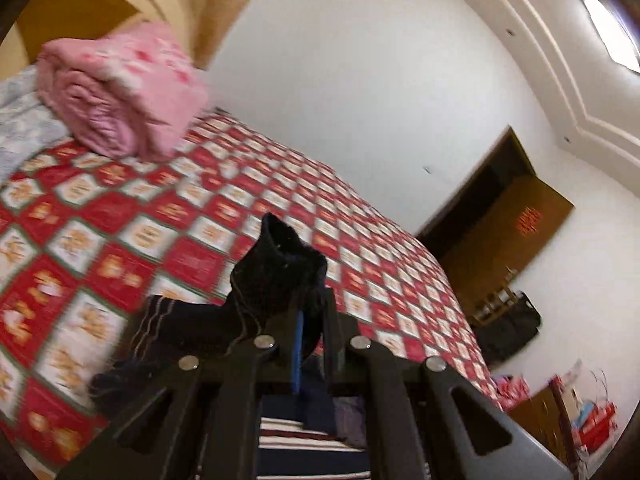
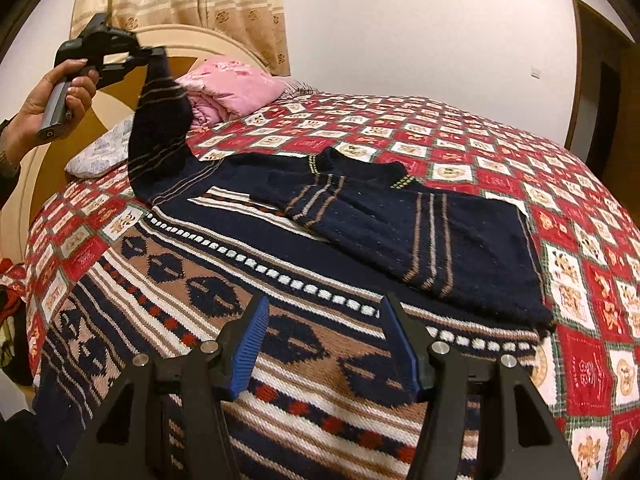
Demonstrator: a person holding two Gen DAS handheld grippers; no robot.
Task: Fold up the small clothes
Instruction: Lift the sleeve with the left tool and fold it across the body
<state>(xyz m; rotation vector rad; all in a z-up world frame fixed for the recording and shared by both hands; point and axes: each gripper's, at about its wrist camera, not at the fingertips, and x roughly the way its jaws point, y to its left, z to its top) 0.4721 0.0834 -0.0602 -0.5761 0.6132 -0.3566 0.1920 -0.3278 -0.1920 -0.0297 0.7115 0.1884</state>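
the right gripper (image 2: pixel 324 344) hangs over the near end of the patterned knit blanket (image 2: pixel 224 280), its blue-padded jaws spread wide with nothing between them. just beyond it, on that blanket, lies the small navy sweater (image 2: pixel 420 232), body flat, tan stripes running across it, its collar toward the far side of the blanket. the sweater's far sleeve (image 2: pixel 160 128) is lifted off the blanket, rising steeply to the left gripper (image 2: pixel 154 53), whose jaws are clamped on the cuff; the person's left hand (image 2: pixel 60 96) holds that gripper's handle above the blanket's far left corner. in the left wrist view the left gripper (image 1: pixel 312 312) has the dark cuff (image 1: pixel 276 276) bunched between its fingers, the rest of the sleeve trailing down to the left. beneath the blanket spreads the red checked bedspread (image 2: pixel 520 168). past the blanket's far edge, a folded pink quilt (image 2: pixel 232 88) sits near the headboard (image 2: pixel 120 92), with a pale pillow (image 2: pixel 100 152) just beside it.
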